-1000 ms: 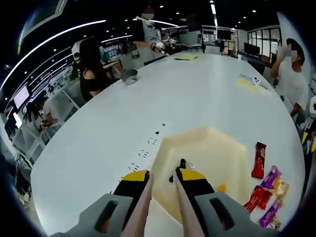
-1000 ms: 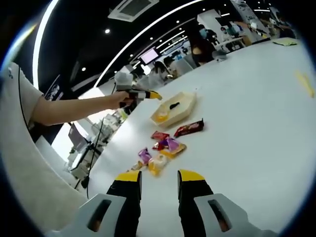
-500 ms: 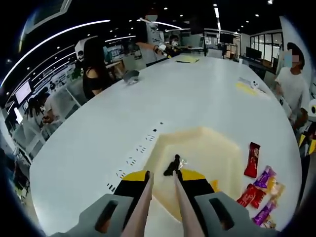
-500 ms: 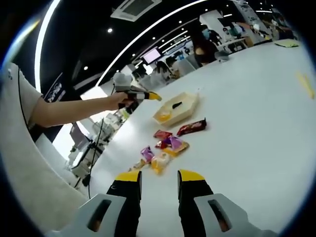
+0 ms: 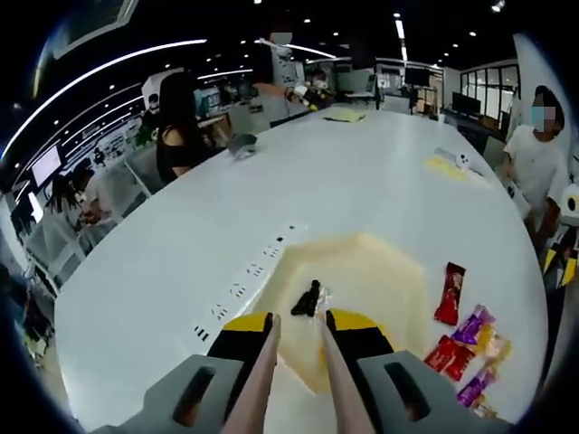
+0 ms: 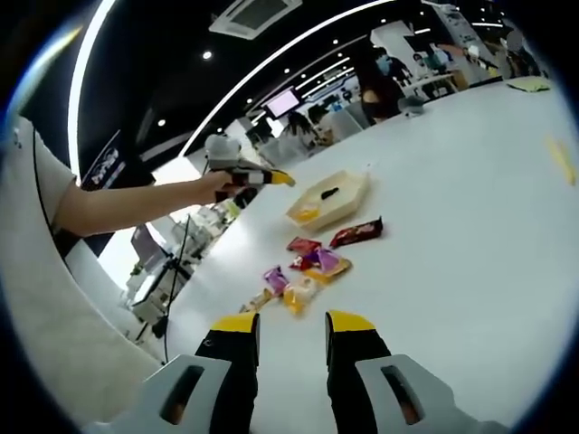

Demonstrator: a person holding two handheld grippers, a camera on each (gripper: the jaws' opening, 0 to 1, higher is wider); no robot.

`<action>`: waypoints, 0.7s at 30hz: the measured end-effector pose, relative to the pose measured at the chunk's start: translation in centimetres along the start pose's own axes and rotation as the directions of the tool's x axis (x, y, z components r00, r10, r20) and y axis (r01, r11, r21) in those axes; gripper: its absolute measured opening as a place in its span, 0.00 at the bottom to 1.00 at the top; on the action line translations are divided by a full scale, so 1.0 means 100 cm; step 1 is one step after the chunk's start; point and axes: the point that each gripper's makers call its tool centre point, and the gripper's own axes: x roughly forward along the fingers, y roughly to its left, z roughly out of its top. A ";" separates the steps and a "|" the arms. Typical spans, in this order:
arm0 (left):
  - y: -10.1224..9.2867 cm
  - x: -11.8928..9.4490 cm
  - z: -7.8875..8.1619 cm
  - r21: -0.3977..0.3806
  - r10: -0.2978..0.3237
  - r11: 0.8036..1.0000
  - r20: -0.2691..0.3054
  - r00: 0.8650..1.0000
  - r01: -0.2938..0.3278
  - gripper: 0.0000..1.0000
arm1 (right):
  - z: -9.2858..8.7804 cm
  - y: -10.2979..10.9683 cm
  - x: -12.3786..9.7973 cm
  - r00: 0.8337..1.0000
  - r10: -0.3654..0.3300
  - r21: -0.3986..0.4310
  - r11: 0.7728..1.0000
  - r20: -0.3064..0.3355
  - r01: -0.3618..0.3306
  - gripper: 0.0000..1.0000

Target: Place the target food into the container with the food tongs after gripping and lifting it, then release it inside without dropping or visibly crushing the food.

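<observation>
Since the earlier frame, the dark wrapped piece (image 5: 308, 298) is lying farther from the tips of the tongs (image 5: 294, 366) in the left gripper view, now a little above and left of them at lower centre, resting loose on the floor of the pale container (image 5: 389, 280) rather than between the tips. The left gripper (image 5: 298, 323) is pressing its jaws onto the tongs' two pale arms, which are running up from the bottom of the frame with a narrow gap between their tips and nothing pinched there. A yellow piece (image 6: 306, 213) is sitting in the container's near corner in the right gripper view. To the lower right of the container, a red bar (image 5: 447, 294) and a cluster of purple, red and yellow candies (image 5: 466, 353) are lying on the white table (image 5: 362, 172). In the right gripper view, the right gripper (image 6: 292, 323) is hovering with its jaws spread and empty at bottom centre, well apart from the candies, while a person's arm (image 6: 136, 201) is reaching in from the left. People are sitting and standing along the table's far edges.
</observation>
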 end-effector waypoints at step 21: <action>-0.001 -0.032 0.007 -0.011 0.029 1.000 0.062 0.998 -0.028 0.22 | -0.010 0.015 -0.004 1.000 0.025 -0.007 1.000 -0.003 -0.025 0.28</action>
